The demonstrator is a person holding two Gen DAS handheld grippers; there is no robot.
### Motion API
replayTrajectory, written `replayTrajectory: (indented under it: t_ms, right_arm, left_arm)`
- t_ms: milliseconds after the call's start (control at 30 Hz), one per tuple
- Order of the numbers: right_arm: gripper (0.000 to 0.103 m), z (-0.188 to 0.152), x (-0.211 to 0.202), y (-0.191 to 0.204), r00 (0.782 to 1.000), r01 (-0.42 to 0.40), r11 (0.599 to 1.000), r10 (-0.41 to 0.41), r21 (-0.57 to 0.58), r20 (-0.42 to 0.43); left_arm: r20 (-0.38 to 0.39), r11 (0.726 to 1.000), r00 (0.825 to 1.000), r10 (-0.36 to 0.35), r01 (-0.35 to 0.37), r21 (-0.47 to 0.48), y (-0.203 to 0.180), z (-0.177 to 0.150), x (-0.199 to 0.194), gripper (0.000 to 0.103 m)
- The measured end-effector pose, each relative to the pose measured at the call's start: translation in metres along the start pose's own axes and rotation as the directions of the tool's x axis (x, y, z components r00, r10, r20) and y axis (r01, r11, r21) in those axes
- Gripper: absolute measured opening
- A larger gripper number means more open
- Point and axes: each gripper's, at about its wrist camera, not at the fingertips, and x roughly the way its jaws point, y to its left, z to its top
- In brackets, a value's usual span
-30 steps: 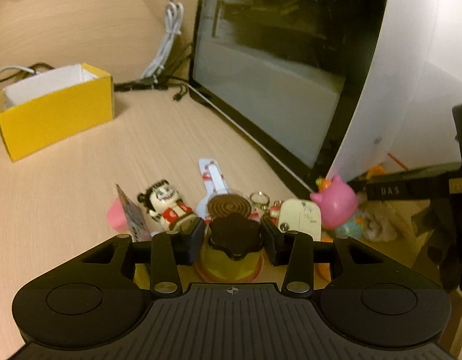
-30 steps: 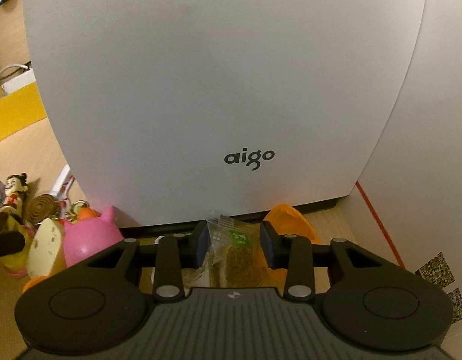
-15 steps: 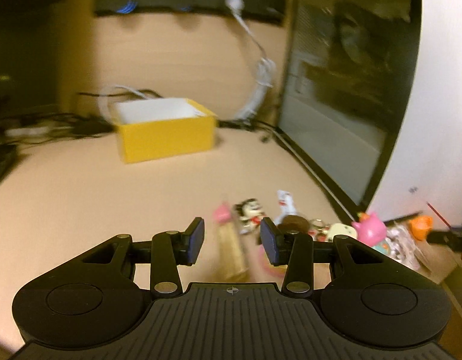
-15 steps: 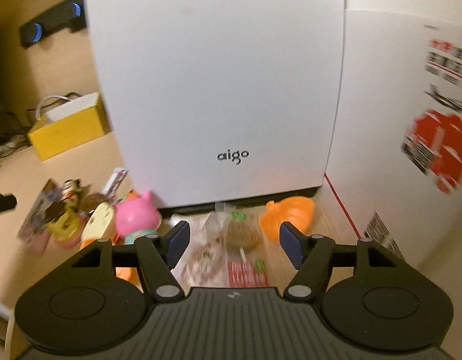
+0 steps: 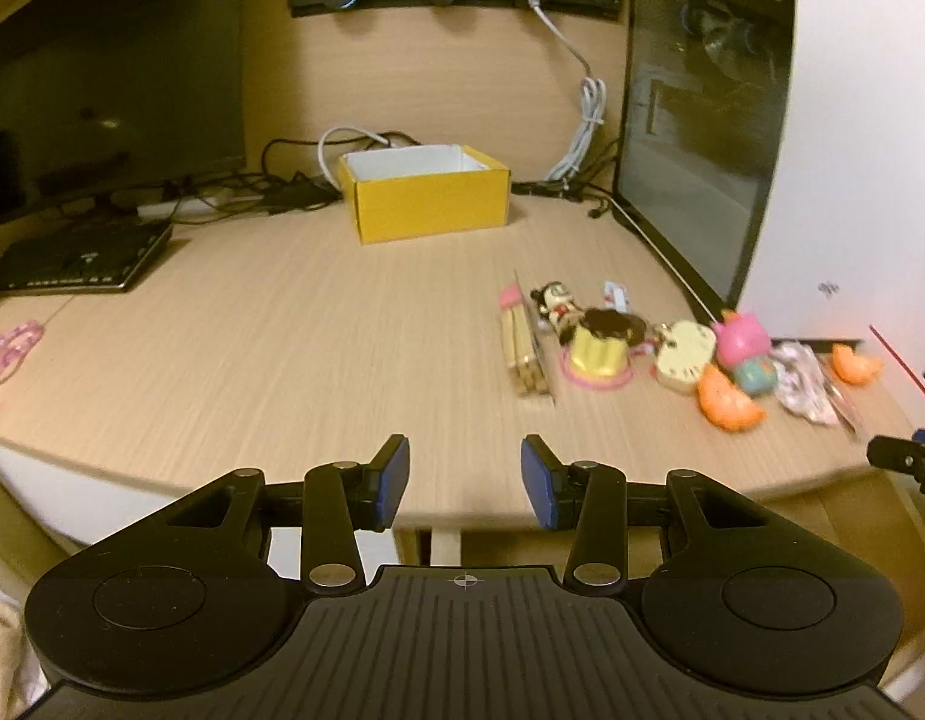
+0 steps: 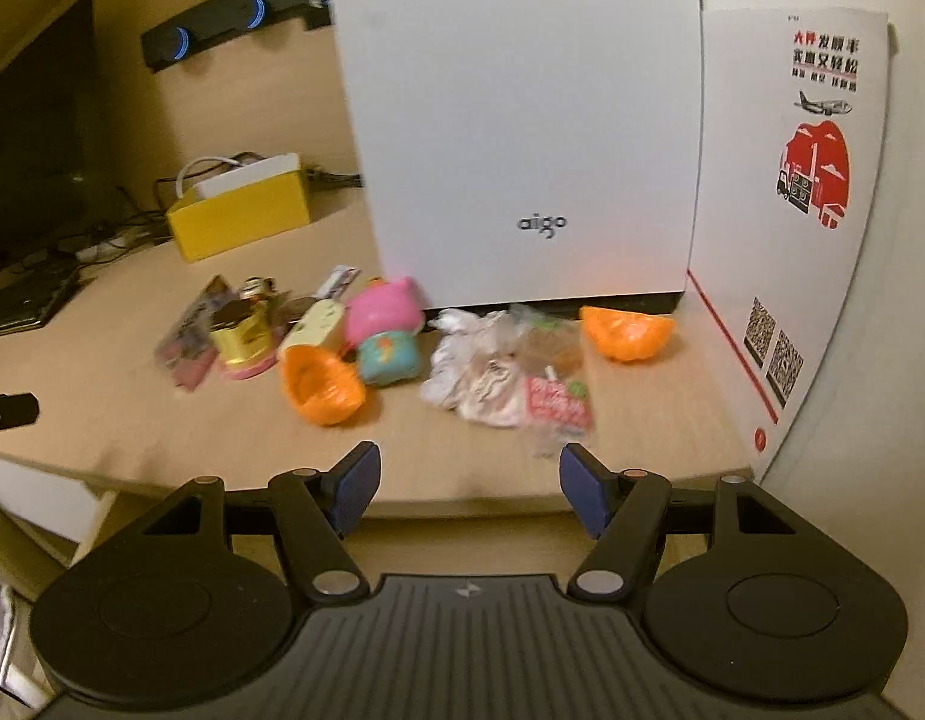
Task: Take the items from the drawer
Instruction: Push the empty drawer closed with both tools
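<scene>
The wooden desk (image 5: 234,336) carries everything, and the white computer case (image 6: 516,120) standing on it serves as the landmark. A dark monitor (image 5: 102,90) stands far to the left of the case, with a black keyboard (image 5: 72,258) below it. Against the case's right side leans a white printed carton (image 6: 786,192). Well to the left of the case, toward the back wall, sits an open yellow box (image 5: 423,192) with cables behind it.

The items lie in a row along the foot of the case. Directly before its front are a crumpled white bag (image 6: 480,372) and a red-printed snack packet (image 6: 555,399), with one orange shell half (image 6: 627,330) at the corner by the carton. Left of these come a pink pig toy (image 6: 384,318), a second orange shell half (image 6: 321,384), a cream toy (image 5: 684,354), a yellow pudding-shaped toy (image 5: 597,348), a small figurine (image 5: 555,303) and a flat card pack (image 5: 525,354).

Both claws hang off the desk's front edge, away from the case. The left gripper (image 5: 465,483) gapes with nothing between its blue pads. The right gripper (image 6: 468,486) likewise stands spread and empty.
</scene>
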Motion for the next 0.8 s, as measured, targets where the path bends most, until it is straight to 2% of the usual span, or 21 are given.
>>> replayTrajectory:
  t_ms: [133, 233, 367, 467, 567, 633, 767, 800]
  right_arm:
    - [0.067, -0.011, -0.030, 0.009, 1.000, -0.016, 0.999, 0.017, -0.044, 0.019]
    - [0.068, -0.028, -0.052, 0.019, 0.999, -0.050, 0.997, 0.050, -0.057, 0.002]
    - [0.068, -0.070, -0.080, 0.044, 0.991, -0.122, 0.988, 0.117, -0.091, -0.064]
    - [0.068, -0.113, -0.096, 0.060, 0.982, -0.150, 0.980, 0.132, -0.129, -0.134]
    - [0.068, -0.151, -0.094, 0.070, 0.984, -0.085, 0.973, 0.049, -0.213, -0.171]
    - [0.068, -0.166, -0.085, 0.070, 0.983, -0.005, 0.970, -0.039, -0.243, -0.178]
    - [0.069, -0.165, -0.067, 0.049, 0.975, 0.139, 0.979, -0.161, -0.146, -0.152]
    - [0.075, -0.161, -0.062, 0.043, 0.971, 0.157, 0.982, -0.174, -0.109, -0.164]
  left_arm:
    - [0.003, 1.000, 1.000, 0.011, -0.011, -0.016, 0.004, -0.014, -0.017, 0.045]
    - [0.008, 0.998, 0.999, 0.033, -0.033, -0.047, 0.011, -0.036, -0.038, 0.045]
    - [0.009, 0.994, 0.999, 0.036, -0.035, -0.102, 0.014, -0.088, -0.076, 0.045]
    - [-0.013, 0.998, 1.000, -0.024, 0.023, -0.055, -0.002, -0.134, -0.094, 0.045]
    - [-0.095, 0.998, 0.994, -0.057, 0.053, -0.046, -0.015, -0.167, -0.087, 0.045]
    - [-0.110, 0.997, 0.992, -0.060, 0.056, -0.046, -0.020, -0.177, -0.079, 0.045]
    - [-0.092, 0.999, 0.994, -0.051, 0.049, -0.016, -0.031, -0.181, -0.067, 0.045]
    - [-0.080, 0.999, 0.996, -0.048, 0.047, -0.007, -0.033, -0.180, -0.065, 0.045]
